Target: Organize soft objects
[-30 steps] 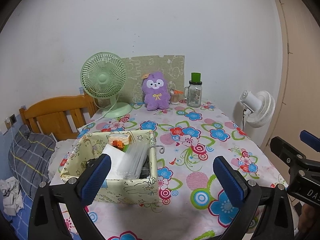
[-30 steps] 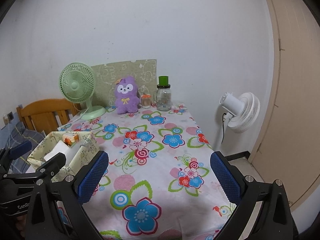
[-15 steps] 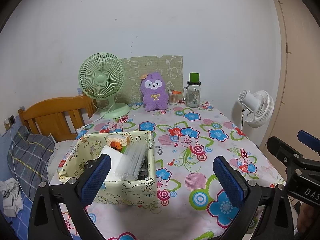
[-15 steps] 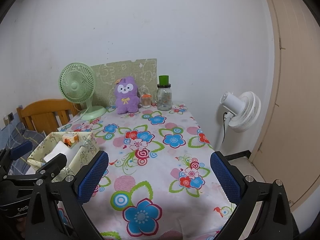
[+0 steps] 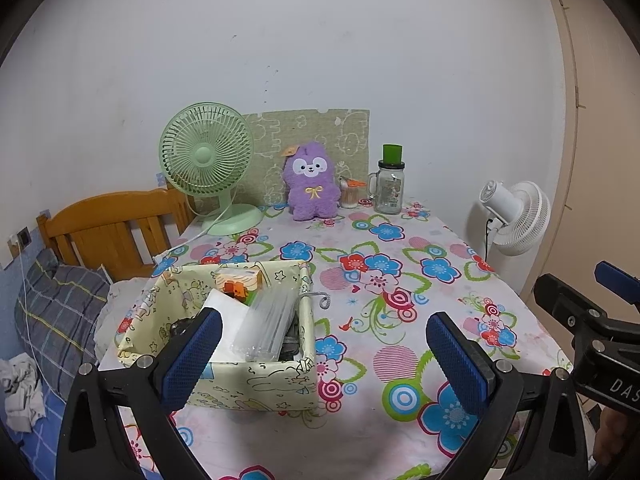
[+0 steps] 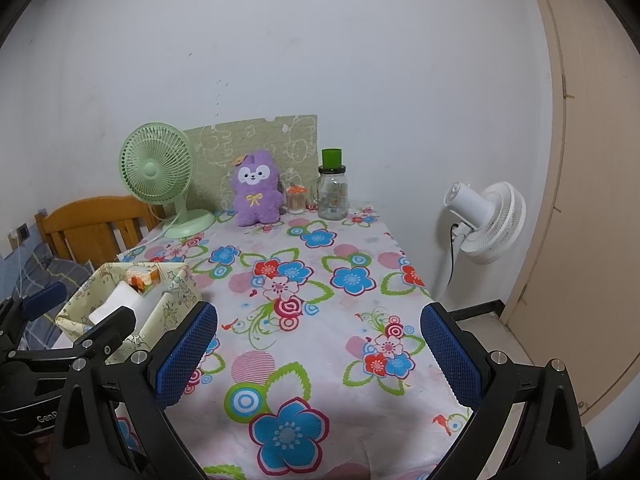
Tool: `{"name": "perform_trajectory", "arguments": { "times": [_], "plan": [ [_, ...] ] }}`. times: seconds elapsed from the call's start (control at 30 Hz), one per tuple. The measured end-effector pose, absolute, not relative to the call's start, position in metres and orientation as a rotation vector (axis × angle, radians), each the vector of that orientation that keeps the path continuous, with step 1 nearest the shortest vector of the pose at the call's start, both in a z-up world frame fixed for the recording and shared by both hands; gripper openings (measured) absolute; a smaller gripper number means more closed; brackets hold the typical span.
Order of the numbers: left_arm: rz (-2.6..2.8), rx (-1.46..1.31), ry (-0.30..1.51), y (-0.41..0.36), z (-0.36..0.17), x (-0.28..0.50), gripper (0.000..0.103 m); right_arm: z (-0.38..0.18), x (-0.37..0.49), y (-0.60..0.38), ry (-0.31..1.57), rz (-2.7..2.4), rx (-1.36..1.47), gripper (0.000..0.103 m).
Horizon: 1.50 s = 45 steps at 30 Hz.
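Observation:
A purple plush toy [image 5: 310, 182] sits upright at the far end of the flowered table [image 5: 400, 292], against a green patterned board; it also shows in the right wrist view [image 6: 256, 190]. A pale yellow fabric basket [image 5: 224, 344] holding a white packet, clear plastic and an orange box stands near the front left, also seen in the right wrist view [image 6: 132, 300]. My left gripper [image 5: 324, 356] is open and empty above the table's near end, beside the basket. My right gripper [image 6: 318, 354] is open and empty, to the right of the left one.
A green desk fan [image 5: 208, 160] stands at the back left. A glass jar with a green lid [image 5: 390, 188] and a small orange-lidded jar [image 5: 348, 194] stand right of the plush. A white floor fan [image 5: 516, 216] is beyond the right edge. A wooden headboard [image 5: 112, 232] lies left.
Both grippers have drifted back slightly from the table, so the scene sits a little farther away. Nothing on the table has moved.

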<state>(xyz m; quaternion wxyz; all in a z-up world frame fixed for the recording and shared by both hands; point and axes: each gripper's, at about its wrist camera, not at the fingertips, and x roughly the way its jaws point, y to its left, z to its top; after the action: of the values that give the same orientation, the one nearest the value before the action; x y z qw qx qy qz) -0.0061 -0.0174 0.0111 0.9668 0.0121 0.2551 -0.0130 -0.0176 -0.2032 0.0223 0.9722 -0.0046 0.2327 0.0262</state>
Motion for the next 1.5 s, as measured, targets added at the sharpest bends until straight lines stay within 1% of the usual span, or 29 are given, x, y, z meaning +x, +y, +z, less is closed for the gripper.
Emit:
{"name": "perform_trajectory", "arguments": {
  "times": [1.5],
  "plan": [
    [-0.005, 0.017, 0.523, -0.0177, 0.0141, -0.0092, 0.103, 0.0298, -0.0218, -0.2028, 0.458, 0.055, -0.002, 0.103]
  ]
}}
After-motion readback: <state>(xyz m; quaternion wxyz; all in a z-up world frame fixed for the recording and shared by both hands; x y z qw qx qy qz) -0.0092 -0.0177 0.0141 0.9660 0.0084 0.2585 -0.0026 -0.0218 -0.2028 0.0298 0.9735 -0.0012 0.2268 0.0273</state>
